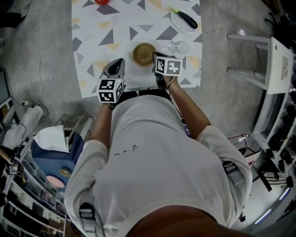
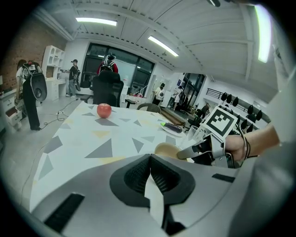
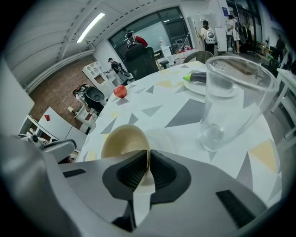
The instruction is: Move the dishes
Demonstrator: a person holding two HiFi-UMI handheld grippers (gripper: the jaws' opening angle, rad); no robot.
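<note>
- Tan bowl point(image 3: 124, 139) sits on table point(image 3: 185, 115) w/ triangle-print cloth. Right tool point(image 3: 149, 159) is clamped on its near rim, which shows only in right gripper view.
- Head view: marker cube covers those jaws, and red apple point(image 1: 101, 1) is cut off at top edge.
- Left tool point(image 2: 150, 162) is closed w/ nothing btwn jaws. Its body hides most of the bowl in left gripper view.
- Clear glass point(image 3: 231, 102) stands just beside bowl, apart from it.
</note>
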